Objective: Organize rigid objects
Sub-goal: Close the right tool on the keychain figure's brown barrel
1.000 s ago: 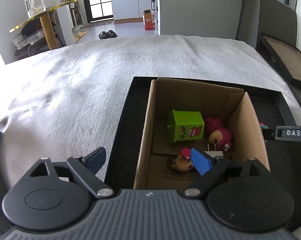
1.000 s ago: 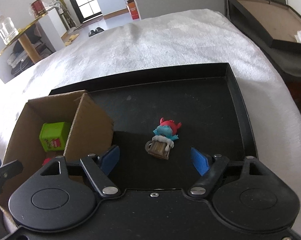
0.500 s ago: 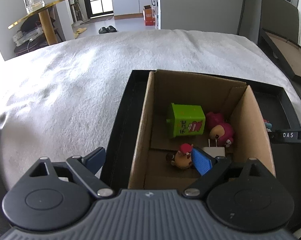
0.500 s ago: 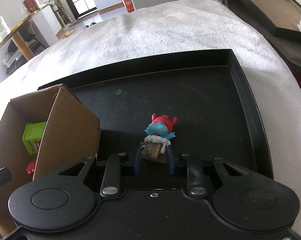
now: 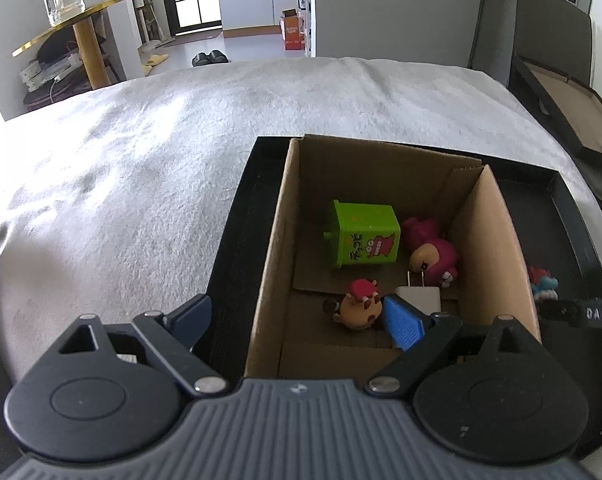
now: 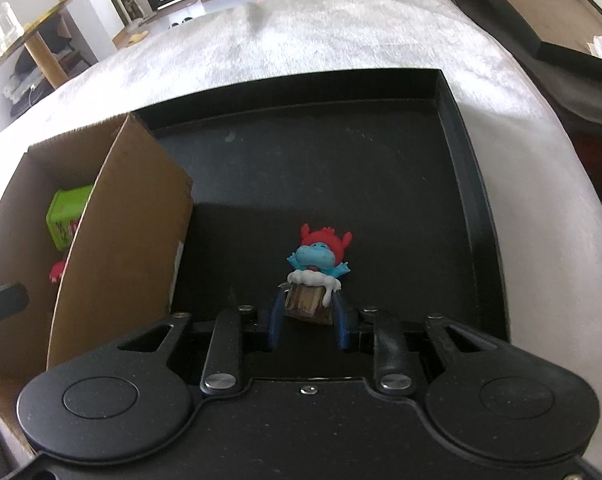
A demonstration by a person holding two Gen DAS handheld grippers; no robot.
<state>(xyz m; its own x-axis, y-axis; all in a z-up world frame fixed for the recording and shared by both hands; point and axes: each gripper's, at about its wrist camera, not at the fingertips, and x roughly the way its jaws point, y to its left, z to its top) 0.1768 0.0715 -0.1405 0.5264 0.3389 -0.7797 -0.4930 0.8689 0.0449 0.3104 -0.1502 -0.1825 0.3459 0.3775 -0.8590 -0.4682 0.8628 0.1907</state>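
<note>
Four toys already in cardboard box point(image 5: 381, 184). Right claw point(image 6: 305, 316) clamped on blue figurine point(image 6: 315, 276), unboxed; left claw point(image 5: 297, 316) apart.

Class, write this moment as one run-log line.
right hand-held gripper: shut on blue figurine | left hand-held gripper: open, over cardboard box | tray

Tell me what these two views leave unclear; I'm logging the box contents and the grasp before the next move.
- White charger, left wrist view: its near end is hidden behind the left gripper finger.
- Blue figurine, right wrist view: its brown base sits between the right gripper pads, so its underside is unseen; in the left view the cardboard box wall hides most of it.
- Green bin, right wrist view: half hidden by the box wall.
</note>
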